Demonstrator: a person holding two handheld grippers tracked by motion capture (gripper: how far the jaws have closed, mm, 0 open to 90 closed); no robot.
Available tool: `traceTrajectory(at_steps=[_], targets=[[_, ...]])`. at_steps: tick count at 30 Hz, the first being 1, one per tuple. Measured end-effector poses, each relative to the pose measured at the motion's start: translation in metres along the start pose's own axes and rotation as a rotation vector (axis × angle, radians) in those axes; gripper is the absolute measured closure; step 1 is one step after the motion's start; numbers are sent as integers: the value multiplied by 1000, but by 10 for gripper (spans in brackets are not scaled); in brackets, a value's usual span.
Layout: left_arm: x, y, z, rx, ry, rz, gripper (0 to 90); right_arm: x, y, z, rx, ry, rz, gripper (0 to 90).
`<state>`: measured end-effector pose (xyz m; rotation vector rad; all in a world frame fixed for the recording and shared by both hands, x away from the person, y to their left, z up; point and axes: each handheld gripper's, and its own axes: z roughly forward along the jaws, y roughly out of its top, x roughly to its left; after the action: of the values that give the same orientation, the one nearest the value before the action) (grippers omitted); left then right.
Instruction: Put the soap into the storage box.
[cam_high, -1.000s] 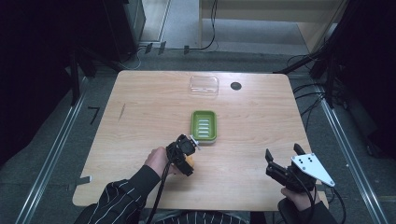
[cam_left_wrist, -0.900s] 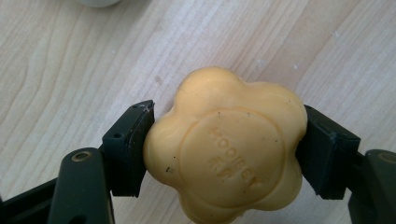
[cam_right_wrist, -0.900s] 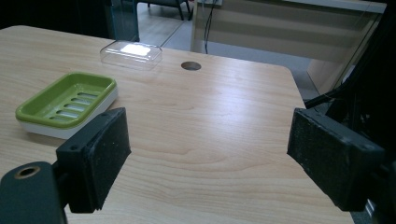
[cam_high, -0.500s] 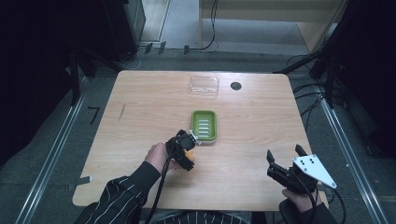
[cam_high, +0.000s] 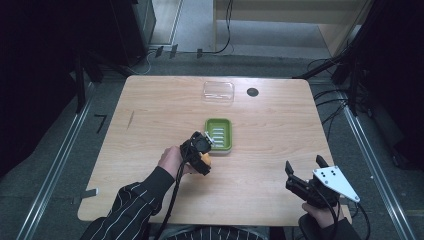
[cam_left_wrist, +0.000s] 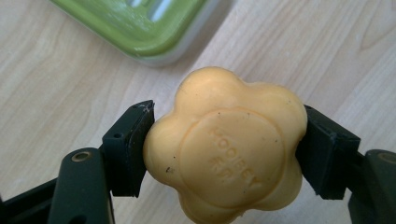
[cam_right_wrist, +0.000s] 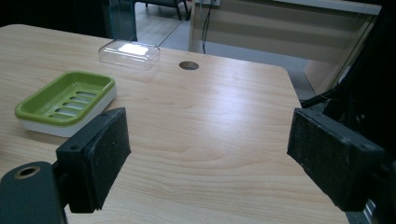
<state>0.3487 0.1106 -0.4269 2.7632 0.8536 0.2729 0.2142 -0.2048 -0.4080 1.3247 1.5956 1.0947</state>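
A flower-shaped yellow soap (cam_left_wrist: 224, 149) sits pinched between the jaws of the left gripper (cam_high: 201, 154), just off the green soap dish (cam_high: 220, 134) at its seven o'clock corner. The pick-up looks done; lowering the soap into the dish remains. The right gripper (cam_high: 305, 176) waits at five o'clock on the tabletop (cam_high: 150, 115), jaws spread and empty. A clear plastic lid (cam_high: 218, 92) lies at twelve o'clock, well apart, and nothing blocks the path.
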Motion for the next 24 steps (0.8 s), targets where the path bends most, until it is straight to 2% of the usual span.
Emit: traceTrajectory(at_steps=[6, 9, 13, 24], targets=[[1, 5, -2, -21, 6, -6, 279, 1, 0, -1, 0, 2, 1, 137], [3, 7, -4, -25, 13, 7, 279, 0, 0, 0, 0, 2, 0, 137], [6, 10, -6, -38, 16, -7, 279, 0, 0, 1, -1, 2, -3, 137], [16, 12, -12, -65, 30, -13, 280, 1, 1, 1, 1, 6, 1, 137]])
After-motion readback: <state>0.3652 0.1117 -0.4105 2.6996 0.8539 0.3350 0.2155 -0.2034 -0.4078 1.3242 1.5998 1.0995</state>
